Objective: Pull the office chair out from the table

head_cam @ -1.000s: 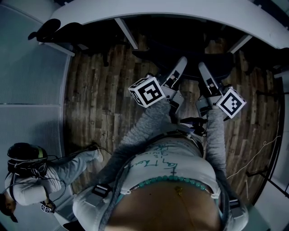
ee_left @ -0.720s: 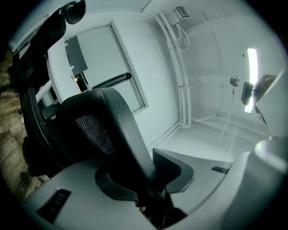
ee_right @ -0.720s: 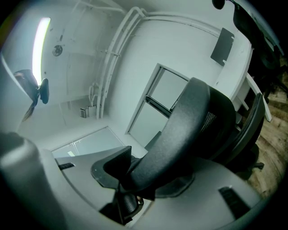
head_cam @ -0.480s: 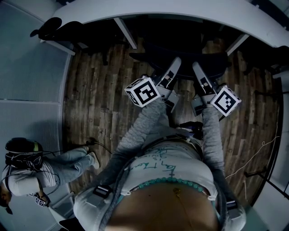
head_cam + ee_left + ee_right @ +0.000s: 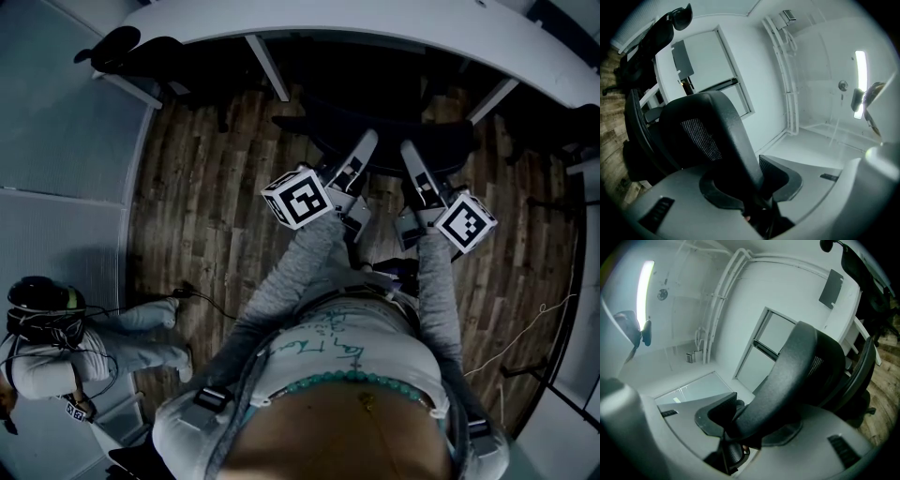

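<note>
A black office chair (image 5: 309,127) stands at the curved white table (image 5: 394,28), its seat hidden under the tabletop. My left gripper (image 5: 361,142) is shut on the top rim of the backrest, left of the middle. The right gripper (image 5: 411,150) is shut on the same rim further right. In the left gripper view the mesh backrest (image 5: 708,136) runs down between the jaws of the left gripper (image 5: 750,190). The right gripper view shows the backrest (image 5: 801,366) clamped in the right gripper (image 5: 747,425).
Slanted table legs (image 5: 267,66) stand on either side of the chair. Another black chair (image 5: 131,56) is at the table's far left. A person (image 5: 56,352) sits on the wood floor at lower left, and a cable (image 5: 525,328) lies at the right.
Both grippers have drawn back a little toward my body with the backrest still clamped. The seated person at the left has shifted their legs.
</note>
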The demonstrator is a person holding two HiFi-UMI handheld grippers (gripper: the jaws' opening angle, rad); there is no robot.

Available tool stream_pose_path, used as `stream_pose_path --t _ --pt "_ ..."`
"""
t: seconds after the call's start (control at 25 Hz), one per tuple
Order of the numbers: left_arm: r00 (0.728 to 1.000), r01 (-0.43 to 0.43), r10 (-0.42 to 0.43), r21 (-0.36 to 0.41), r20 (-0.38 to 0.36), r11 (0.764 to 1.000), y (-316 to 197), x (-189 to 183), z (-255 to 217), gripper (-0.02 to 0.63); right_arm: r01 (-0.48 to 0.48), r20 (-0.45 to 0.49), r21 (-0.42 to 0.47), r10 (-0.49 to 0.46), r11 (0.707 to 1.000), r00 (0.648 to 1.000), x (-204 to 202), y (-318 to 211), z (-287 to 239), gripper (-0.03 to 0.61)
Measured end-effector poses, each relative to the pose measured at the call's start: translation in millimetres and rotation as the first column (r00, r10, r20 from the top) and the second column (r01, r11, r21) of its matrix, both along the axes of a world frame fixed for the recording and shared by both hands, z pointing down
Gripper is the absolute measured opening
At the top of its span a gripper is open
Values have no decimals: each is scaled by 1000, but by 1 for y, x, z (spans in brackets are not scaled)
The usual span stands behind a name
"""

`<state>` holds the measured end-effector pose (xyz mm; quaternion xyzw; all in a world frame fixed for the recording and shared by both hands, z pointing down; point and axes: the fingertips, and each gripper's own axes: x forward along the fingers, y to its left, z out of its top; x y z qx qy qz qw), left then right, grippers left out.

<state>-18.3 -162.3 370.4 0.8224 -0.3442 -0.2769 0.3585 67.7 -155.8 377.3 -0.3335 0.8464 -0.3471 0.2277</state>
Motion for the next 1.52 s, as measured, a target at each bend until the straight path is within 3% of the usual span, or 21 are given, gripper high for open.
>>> stream_pose_path --t 1.24,1.36,1.52 --pt "998 55 -55 -61 1 997 19 -7 0 120 20 -11 -53 -20 998 1000 -2 18 -3 164" --pt "998 49 -51 -68 -26 996 16 -8 -6 120 21 -16 -63 -22 998 1000 -5 13 -7 164" --pt "998 54 -56 -58 -32 997 46 1 -13 120 26 -9 -58 -27 998 1000 4 43 -13 164"
